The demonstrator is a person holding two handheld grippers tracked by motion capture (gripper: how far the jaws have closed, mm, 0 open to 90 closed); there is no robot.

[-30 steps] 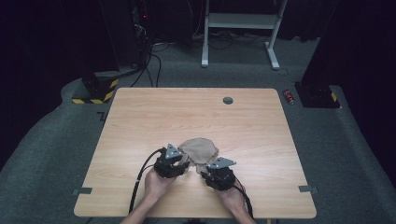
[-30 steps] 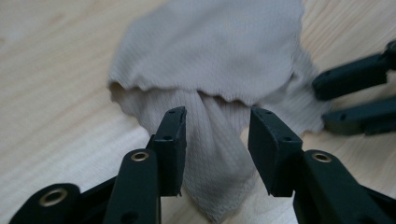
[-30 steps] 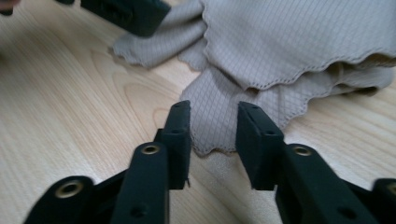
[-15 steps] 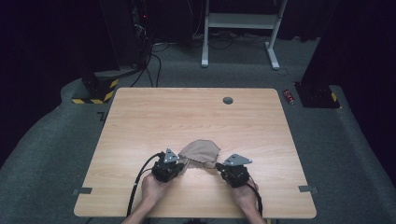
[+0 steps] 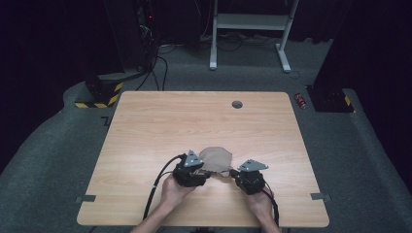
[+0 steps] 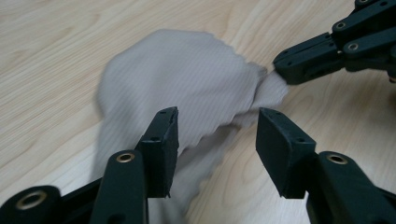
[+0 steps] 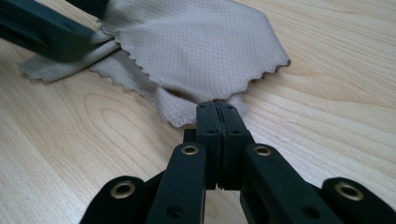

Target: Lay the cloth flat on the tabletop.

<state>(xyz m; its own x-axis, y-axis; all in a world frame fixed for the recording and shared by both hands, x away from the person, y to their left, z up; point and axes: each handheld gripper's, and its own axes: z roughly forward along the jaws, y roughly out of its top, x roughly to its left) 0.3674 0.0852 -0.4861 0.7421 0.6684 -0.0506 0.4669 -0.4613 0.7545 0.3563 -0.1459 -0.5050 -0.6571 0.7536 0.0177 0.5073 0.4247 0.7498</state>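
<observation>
- The work in hand is handling a beige microfibre cloth (image 5: pixel 216 159) with pinked, zigzag edges. It lies crumpled and partly doubled over on the near half of the wooden table (image 5: pixel 160 126), well short of the round cable hole (image 5: pixel 237 104) at the far edge.
- The right gripper (image 7: pixel 216 109) has its jaws pressed together on the cloth's near corner; in the right gripper view the fabric bunches just where the pads meet. In the high view this gripper (image 5: pixel 236 173) sits at the cloth's right side.
- The left gripper (image 6: pixel 217 135) stands about half wide, and its jaws have just been opening. A scalloped edge of the cloth lies between and beneath them, but neither pad presses on it, so nothing is held on this side. In the high view it (image 5: pixel 206 173) is at the cloth's left side, touching or nearly touching the fabric.
- Judged step: one corner is secured and the other hand is between grips, probably seeking a second corner or edge so the cloth can be spread or folded.
- The next move calls for the left jaws to settle over one single layer of the edge, low to the table, and close there without gathering the folded layer beneath.
- The right grip should keep its pinch and give slight tension, or the cloth will simply slide toward the left gripper.
</observation>
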